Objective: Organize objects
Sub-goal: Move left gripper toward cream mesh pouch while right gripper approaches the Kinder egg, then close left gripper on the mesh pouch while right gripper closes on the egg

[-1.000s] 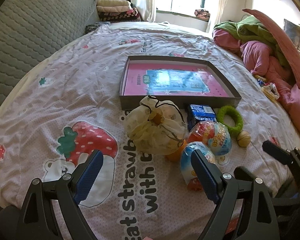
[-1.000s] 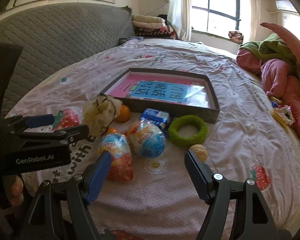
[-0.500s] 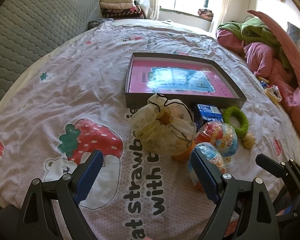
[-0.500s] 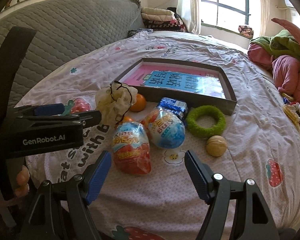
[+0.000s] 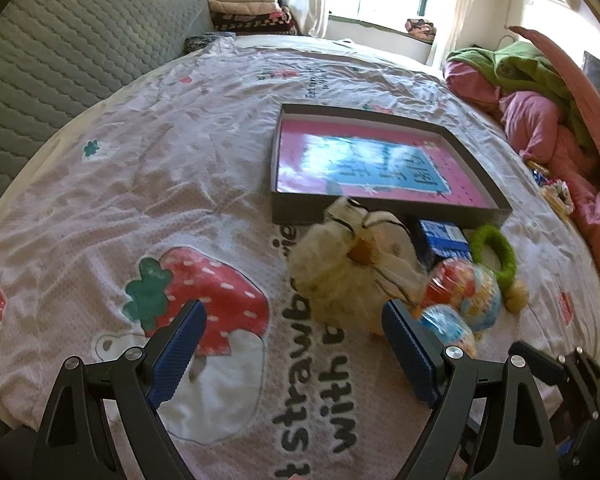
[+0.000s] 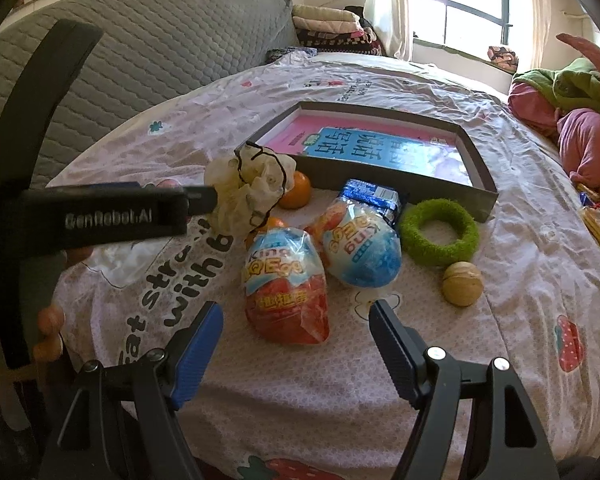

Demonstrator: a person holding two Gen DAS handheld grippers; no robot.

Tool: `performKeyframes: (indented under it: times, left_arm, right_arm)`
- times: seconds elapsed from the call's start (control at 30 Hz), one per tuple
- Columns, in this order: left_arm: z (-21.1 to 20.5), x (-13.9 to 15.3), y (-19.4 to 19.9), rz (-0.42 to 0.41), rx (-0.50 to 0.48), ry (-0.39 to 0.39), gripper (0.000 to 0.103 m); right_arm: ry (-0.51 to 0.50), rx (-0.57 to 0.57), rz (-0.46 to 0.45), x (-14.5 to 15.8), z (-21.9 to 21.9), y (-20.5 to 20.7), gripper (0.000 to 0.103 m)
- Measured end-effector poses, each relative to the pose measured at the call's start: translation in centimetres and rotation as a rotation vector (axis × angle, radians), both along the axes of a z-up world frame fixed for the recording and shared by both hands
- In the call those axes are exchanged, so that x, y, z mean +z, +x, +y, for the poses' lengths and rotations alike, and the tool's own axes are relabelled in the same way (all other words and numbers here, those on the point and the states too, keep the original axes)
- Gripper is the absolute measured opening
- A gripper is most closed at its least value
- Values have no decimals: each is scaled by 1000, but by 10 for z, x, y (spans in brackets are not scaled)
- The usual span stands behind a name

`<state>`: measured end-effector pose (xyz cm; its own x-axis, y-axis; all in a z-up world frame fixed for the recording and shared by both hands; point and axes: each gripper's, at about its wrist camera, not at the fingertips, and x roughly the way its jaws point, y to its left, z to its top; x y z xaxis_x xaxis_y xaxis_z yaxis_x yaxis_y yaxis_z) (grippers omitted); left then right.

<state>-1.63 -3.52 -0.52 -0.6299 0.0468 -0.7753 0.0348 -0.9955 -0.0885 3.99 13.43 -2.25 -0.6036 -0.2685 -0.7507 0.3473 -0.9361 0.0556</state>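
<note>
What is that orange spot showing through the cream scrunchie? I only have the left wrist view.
Observer: It is an orange. It sits on the bed behind the scrunchie, close to the near wall of the box.
Operator: Is the right gripper holding anything?
Observer: No. The right gripper is open and empty, and the egg toy with the red bottom lies just ahead of its fingers.
Operator: Does the small ball touch the green ring?
Observer: No. The ball lies apart from the green ring, with a strip of bare sheet between them.
</note>
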Motion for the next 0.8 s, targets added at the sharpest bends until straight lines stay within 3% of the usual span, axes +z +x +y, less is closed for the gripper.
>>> performKeyframes:
  times: [0.8]
  left_arm:
    - [-3, -31, -50, -78, -34, 70, 90]
  right_arm:
    - [-9, -5, -30, -24, -13, -12, 74]
